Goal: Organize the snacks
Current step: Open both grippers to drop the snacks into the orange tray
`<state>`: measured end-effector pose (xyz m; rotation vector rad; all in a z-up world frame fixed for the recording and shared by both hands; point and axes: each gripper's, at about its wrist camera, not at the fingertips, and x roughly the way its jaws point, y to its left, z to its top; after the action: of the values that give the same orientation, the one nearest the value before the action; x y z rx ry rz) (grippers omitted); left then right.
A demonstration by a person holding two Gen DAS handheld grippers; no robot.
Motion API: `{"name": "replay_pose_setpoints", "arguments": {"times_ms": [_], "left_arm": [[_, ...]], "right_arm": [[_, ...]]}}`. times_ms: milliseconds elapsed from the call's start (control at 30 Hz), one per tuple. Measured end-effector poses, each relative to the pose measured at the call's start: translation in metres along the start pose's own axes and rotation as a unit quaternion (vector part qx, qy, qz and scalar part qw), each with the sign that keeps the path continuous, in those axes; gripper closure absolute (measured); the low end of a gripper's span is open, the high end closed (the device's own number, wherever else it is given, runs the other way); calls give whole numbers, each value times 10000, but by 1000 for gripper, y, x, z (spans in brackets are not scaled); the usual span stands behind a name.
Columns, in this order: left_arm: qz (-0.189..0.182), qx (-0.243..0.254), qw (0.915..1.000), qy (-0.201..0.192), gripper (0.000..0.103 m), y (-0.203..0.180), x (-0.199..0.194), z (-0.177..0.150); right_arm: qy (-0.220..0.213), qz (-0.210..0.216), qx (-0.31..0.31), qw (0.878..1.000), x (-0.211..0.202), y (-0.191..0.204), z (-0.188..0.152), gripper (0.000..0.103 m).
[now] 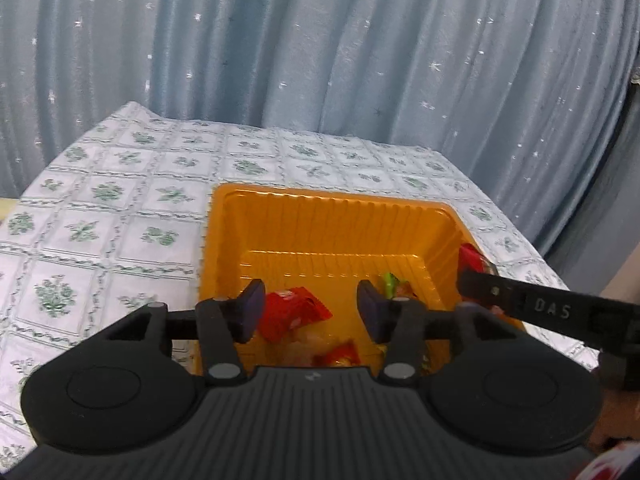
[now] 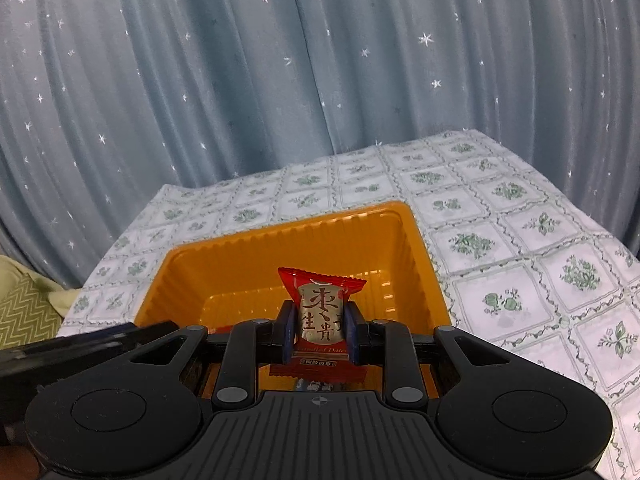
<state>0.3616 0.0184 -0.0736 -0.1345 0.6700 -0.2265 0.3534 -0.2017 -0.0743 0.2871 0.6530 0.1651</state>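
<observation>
The right gripper (image 2: pixel 317 330) is clamping a red date candy (image 2: pixel 320 308) upright between its pads, hanging over the near part of the orange tray (image 2: pixel 416 240), which is sitting on the counter (image 2: pixel 520 260) in front of a curtain (image 2: pixel 280 80). The left gripper (image 1: pixel 311 308) is hovering over the same tray with its jaws partly apart and nothing between them; below it, a red wrapper (image 1: pixel 296 310) and other candies (image 1: pixel 390 284) are lying on the tray floor.

The step in hand looks like dropping the held candy into the tray. To do it well, the right hand should be lowering the candy below the rim before the jaws part, so the light packet is not bouncing out or catching on the ribbed wall. Aiming for the bare middle of the floor would be keeping it off the pile. The two grippers are working close together at the tray's right side, so the left one is best drawing clear first. Opening slowly should be letting the wrapper slide free rather than clinging to a pad.
</observation>
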Motion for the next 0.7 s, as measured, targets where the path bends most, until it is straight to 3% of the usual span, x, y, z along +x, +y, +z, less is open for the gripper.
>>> {"name": "replay_pose_setpoints", "arguments": {"times_ms": [700], "left_arm": [[183,-92,9998,-60,53,19,-10,-4]], "right_arm": [[-10,433,297,9986,14,11,-4,76]]}}
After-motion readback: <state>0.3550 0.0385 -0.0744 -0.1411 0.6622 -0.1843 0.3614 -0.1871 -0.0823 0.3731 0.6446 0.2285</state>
